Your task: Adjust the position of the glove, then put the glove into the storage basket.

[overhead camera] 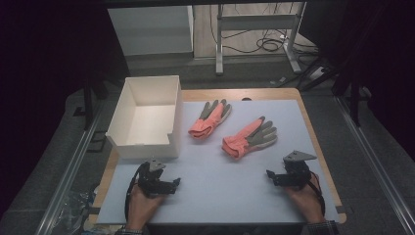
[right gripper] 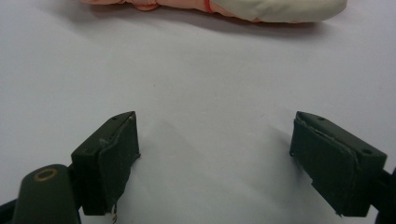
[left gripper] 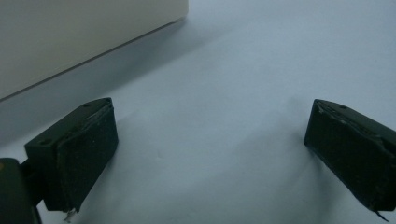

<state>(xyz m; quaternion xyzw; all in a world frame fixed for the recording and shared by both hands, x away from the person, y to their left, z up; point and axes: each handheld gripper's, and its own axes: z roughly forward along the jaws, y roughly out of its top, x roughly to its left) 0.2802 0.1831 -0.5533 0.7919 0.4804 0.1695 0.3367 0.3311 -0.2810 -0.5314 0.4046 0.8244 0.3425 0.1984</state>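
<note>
- Left gripper [overhead camera: 169, 182] rests on the pale mat [overhead camera: 235, 191], jaws wide, nothing between them, just beside the white box [overhead camera: 128, 117].
- Right gripper [overhead camera: 275, 176] likewise spread wide and empty.
- Two orange-and-grey gloves [overhead camera: 249, 138] [overhead camera: 210, 119] lie mid-mat, apart from both grippers.
- No readable writing on anything.

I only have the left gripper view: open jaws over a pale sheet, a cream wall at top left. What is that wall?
Observer: It is the near side of a white box, open on top, nothing visible inside.
Operator: Anything to pick up?
Observer: Two orange and grey gloves: the left glove by the box, the right glove nearer the middle of the sheet.
Operator: Where is the other claw?
Observer: The right claw rests at the sheet's near right, jaws open, nothing between them, facing the right glove.
</note>
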